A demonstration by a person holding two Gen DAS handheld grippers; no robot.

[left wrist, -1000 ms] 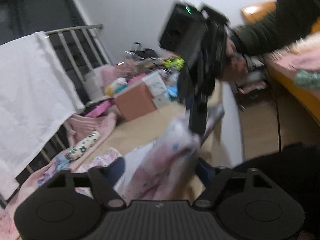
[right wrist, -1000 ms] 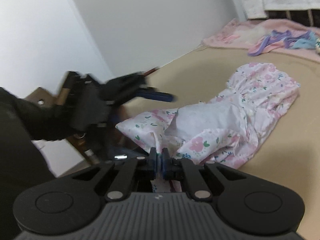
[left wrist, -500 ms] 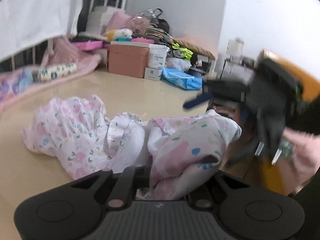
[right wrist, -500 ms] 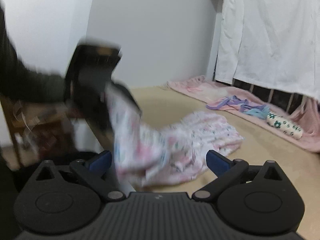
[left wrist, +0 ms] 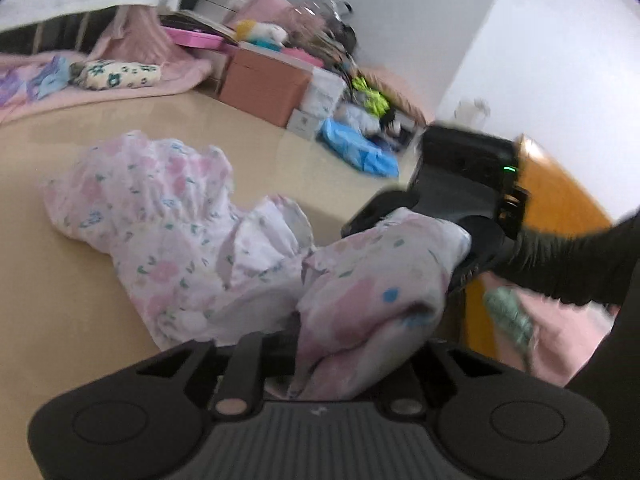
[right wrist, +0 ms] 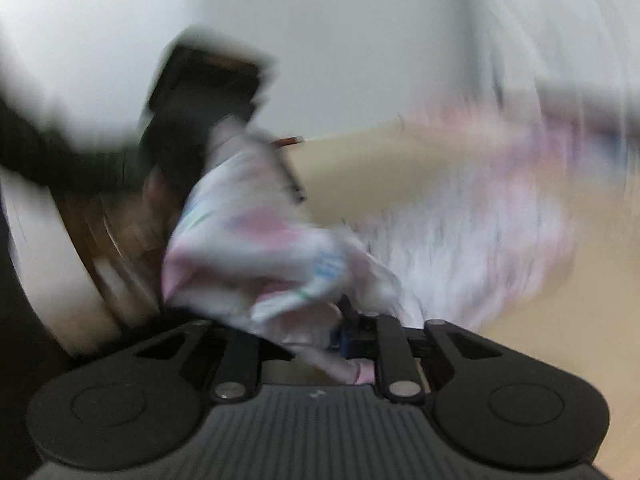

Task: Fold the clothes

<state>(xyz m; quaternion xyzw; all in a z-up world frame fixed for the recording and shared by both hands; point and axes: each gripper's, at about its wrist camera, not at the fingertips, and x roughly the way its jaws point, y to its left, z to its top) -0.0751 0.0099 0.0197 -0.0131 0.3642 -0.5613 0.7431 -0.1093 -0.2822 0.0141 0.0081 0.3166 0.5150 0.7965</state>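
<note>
beige bed (left wrist: 60,288) | boxes (left wrist: 264,84) behind | left claw (left wrist: 332,360) opening, right claw (right wrist: 316,340) closing, both on floral garment (left wrist: 168,240)

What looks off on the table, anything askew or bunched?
The floral garment is crumpled, not flat: one end sprawls on the beige table, the other is bunched in a wad between both grippers. Right view is too blurred to add detail. Nothing spilled or torn shows.
</note>
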